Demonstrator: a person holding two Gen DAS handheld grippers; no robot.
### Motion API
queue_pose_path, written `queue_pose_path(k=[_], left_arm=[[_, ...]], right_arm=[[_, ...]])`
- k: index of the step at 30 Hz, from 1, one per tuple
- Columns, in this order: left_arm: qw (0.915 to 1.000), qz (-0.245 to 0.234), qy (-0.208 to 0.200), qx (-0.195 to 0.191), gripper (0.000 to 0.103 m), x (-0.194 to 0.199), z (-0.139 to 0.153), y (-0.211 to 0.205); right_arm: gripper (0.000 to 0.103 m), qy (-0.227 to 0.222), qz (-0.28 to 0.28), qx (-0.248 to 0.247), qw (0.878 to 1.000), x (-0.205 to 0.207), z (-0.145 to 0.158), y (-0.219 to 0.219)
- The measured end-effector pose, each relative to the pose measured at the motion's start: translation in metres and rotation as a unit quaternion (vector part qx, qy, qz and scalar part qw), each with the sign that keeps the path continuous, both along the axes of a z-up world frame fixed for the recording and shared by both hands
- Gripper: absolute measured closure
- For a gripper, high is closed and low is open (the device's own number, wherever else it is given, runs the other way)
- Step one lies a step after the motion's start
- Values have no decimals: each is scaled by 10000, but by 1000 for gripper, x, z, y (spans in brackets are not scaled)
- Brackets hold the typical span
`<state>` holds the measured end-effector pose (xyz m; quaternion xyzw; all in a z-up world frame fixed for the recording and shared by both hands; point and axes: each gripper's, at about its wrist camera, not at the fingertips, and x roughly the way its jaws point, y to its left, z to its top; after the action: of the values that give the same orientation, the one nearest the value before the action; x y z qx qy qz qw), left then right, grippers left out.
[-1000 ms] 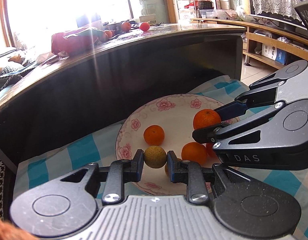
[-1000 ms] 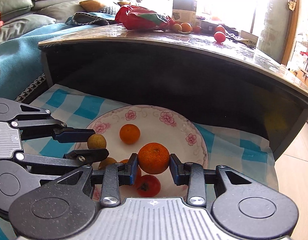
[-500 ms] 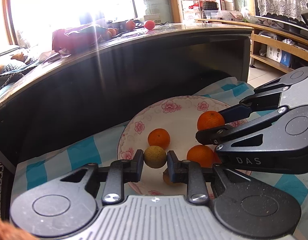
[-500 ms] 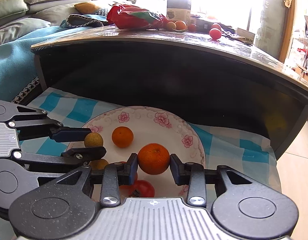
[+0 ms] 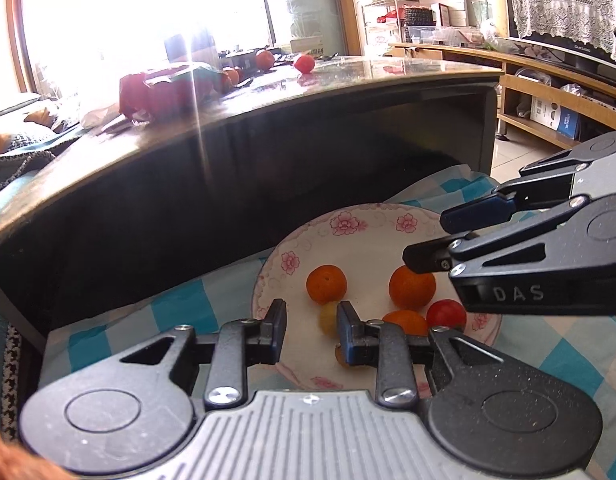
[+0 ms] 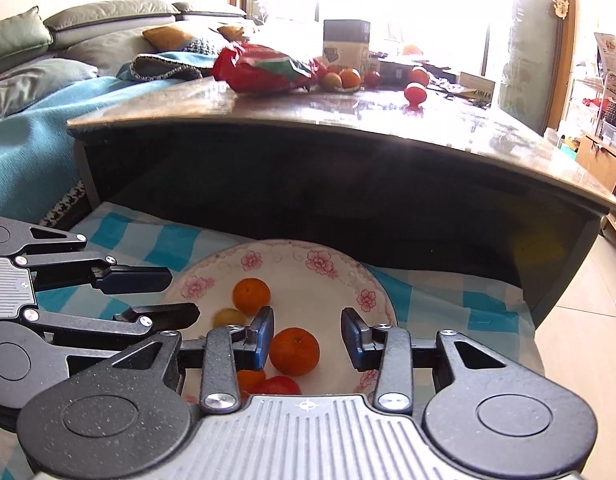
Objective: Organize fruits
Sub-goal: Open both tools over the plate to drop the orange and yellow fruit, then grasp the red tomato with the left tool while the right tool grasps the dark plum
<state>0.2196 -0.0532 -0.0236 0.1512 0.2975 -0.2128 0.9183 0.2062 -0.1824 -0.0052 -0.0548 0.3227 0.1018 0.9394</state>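
Note:
A white plate (image 5: 292, 248) (image 6: 327, 260) with pink flowers lies on a blue-checked cloth and holds several fruits. My left gripper (image 5: 311, 330) (image 6: 178, 298) is open above the plate's near rim. A small yellow fruit (image 5: 327, 314) (image 6: 228, 317) rests on the plate just beyond its fingers. My right gripper (image 6: 308, 338) (image 5: 427, 240) is open too. An orange (image 6: 294, 351) (image 5: 411, 286) lies on the plate between its fingers, closer to the left one and untouched. Another orange (image 5: 326, 284) (image 6: 251, 296), a third orange (image 5: 405, 322) and a red tomato (image 5: 445, 314) (image 6: 278, 386) sit nearby.
A dark low table with a glossy top (image 6: 347, 120) overhangs the far side of the plate. It carries a red bag (image 6: 264, 68), a box (image 6: 345, 46) and more loose fruit (image 6: 415, 92). A sofa (image 6: 48, 60) stands left; wooden shelves (image 5: 547, 112) stand right.
Both grippers opened. The yellow fruit left the left fingers and the orange left the right fingers; both now lie on the plate. Both grippers sit a little higher and further back.

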Motion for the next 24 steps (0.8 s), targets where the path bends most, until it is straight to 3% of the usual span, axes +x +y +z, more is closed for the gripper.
queue_pose_path(k=[6,14,19,24], left_arm=[[10000,-37,26,-88,65,-30,24,21],[9990,14,403,-212,65,-68,31,46],[9971,-110,740,-152,65,-92,20,53],[9965,-371,749,-40,65,-95,14,53]], right_arm=[[69,3,-149,87,9999,-39,19,4],[69,512,-196,192,9983,-86,4,19],[69,703,139,199,9972,-86,-8,39],[68,800,423,215,9957,-70,-22,51]])
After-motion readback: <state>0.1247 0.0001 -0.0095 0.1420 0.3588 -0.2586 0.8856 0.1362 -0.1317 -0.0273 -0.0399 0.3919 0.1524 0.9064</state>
